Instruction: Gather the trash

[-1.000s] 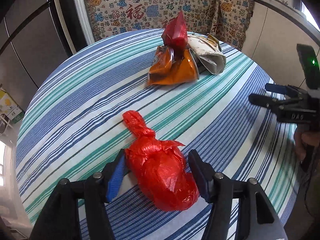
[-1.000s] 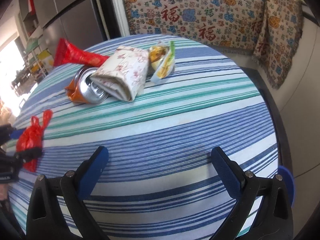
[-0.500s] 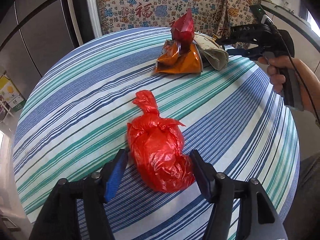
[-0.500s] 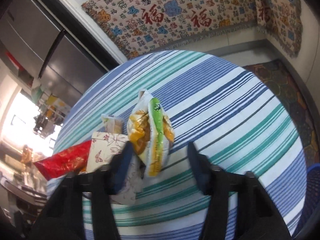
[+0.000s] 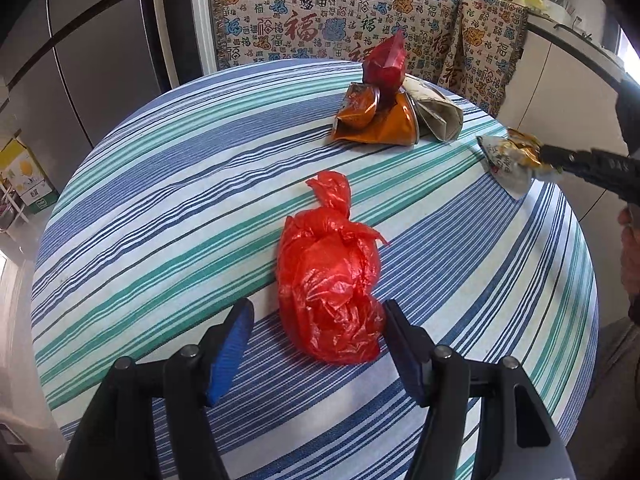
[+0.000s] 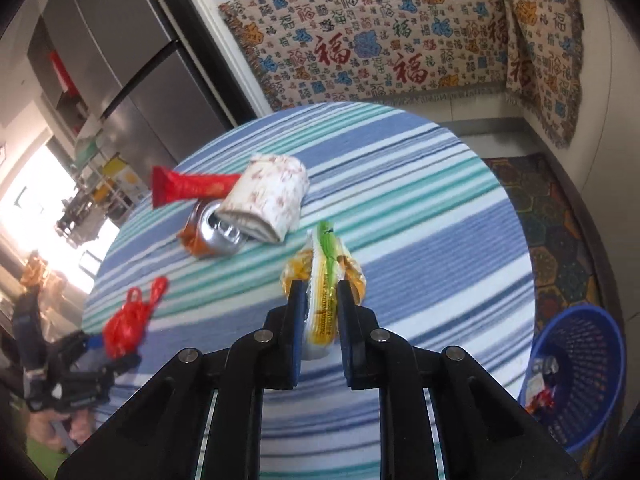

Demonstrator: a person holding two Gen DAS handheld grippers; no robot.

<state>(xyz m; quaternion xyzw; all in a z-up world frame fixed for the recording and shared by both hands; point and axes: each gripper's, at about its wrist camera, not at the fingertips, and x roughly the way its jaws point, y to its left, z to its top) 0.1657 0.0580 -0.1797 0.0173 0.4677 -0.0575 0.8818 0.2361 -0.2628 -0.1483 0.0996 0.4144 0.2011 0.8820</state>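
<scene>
A knotted red plastic bag (image 5: 328, 280) lies on the striped round table (image 5: 160, 200). My left gripper (image 5: 316, 332) straddles its near end. Its jaws are opening, and the left pad stands clear of the bag. My right gripper (image 6: 320, 304) is shut on a yellow and green snack wrapper (image 6: 324, 264) and holds it up off the table. The left wrist view shows that wrapper (image 5: 506, 156) at the right edge. A red snack packet (image 6: 188, 188), a crushed orange can (image 6: 216, 228) and a folded patterned paper (image 6: 268, 196) lie piled at the far side.
A blue mesh basket (image 6: 580, 372) with some trash in it stands on the floor to the right of the table. A grey fridge (image 6: 152, 92) and a patterned cloth cover (image 6: 380, 40) stand behind the table. A person's hand (image 5: 632, 248) shows at the right.
My right gripper went to the far pile, shut on the snack wrapper and lifted it away to the right. My left jaws have widened a little around the red bag.
</scene>
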